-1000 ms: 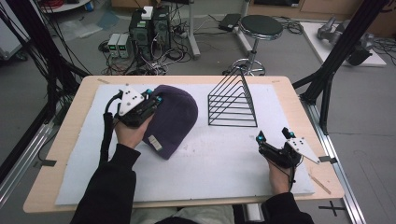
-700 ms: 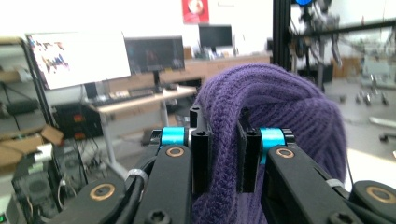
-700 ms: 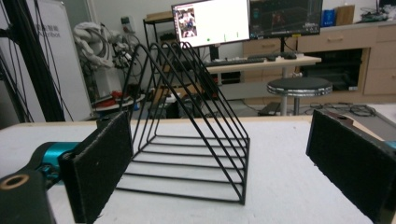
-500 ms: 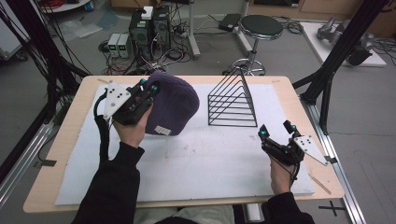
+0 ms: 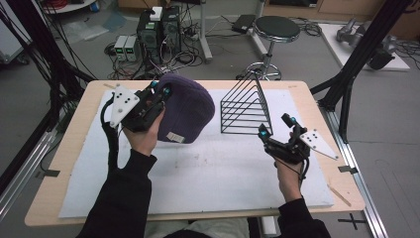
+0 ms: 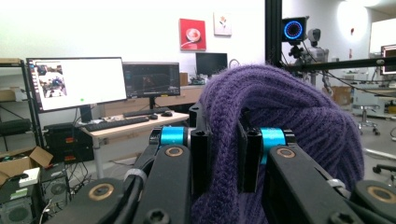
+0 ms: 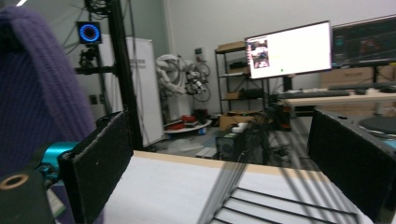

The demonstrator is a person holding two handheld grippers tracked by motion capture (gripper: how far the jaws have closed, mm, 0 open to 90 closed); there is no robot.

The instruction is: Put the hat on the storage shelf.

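Two large things sit on the white mat point(image 5: 198, 188) of the table point(image 5: 69, 148): a purple knitted beanie point(image 5: 190, 106) at the left rear and a black wire rack point(image 5: 245, 109) just right of it, apart from it. Judging by how things lie, the step in hand is lifting the beanie off the mat, probably to carry it to the rack.

The left gripper point(image 5: 157, 94) has its jaws clamped close on a fold of the beanie's knit, which bulges up between the pads point(image 6: 201, 154) in the left gripper view. The beanie hangs raised from that grip, its label end drooping toward the mat.

The right gripper point(image 5: 277, 131) stands with jaws wide and nothing between them (its own view looks across the rack's wires), held in the air near the rack's front right corner.

Next, I judge, the hat must be swung right and lowered over the rack's wires, and the free gripper may need to catch the slack edge, since soft knit sags.

Against a second ago, the beanie lay flat on the mat; now it is gathered and lifted, further back. The right gripper has risen and drawn closer to the rack.
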